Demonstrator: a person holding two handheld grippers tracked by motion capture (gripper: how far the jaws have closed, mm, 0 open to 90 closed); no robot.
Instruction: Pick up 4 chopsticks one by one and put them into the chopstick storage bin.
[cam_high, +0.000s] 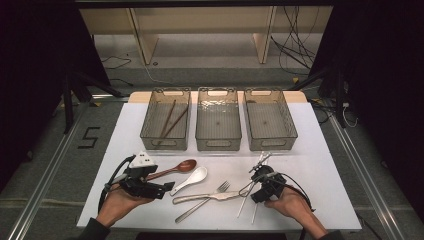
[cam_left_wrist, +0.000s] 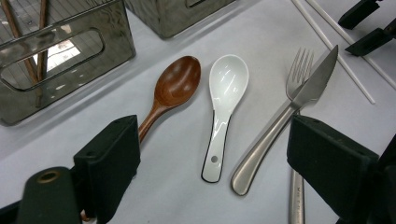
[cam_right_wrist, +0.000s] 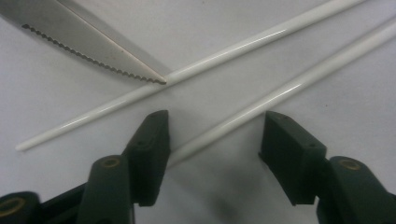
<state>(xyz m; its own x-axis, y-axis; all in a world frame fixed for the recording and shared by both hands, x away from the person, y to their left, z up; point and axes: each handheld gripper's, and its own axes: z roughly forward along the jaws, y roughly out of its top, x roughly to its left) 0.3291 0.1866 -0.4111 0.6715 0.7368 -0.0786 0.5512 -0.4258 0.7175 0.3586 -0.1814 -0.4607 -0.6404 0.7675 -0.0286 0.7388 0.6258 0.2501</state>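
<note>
Three clear bins (cam_high: 218, 145) line the upper centre of the high view on the white table (cam_high: 325, 200); the leftmost bin (cam_high: 165, 120) holds brown chopsticks (cam_high: 167, 122). Loose cutlery lies below them at lower centre: a wooden spoon (cam_left_wrist: 175, 86), a white ceramic spoon (cam_left_wrist: 224, 93), a fork (cam_left_wrist: 299, 70), a serrated knife (cam_left_wrist: 310, 91). Work in hand looks like the pair of white chopsticks (cam_right_wrist: 243, 119) at lower right. The right gripper (cam_right_wrist: 212, 135) is much the nearer, parked right over them. The nearer stick runs diagonally, lower left to upper right of the right gripper view, passing between the jaws, which stand partly apart with neither pad pressing it yet. The other stick (cam_right_wrist: 196, 70) lies just beyond, touching the knife tip. Likely next: pinch square across that axis. The left gripper (cam_left_wrist: 212, 149), jaws wide and empty, faces the spoons.
</note>
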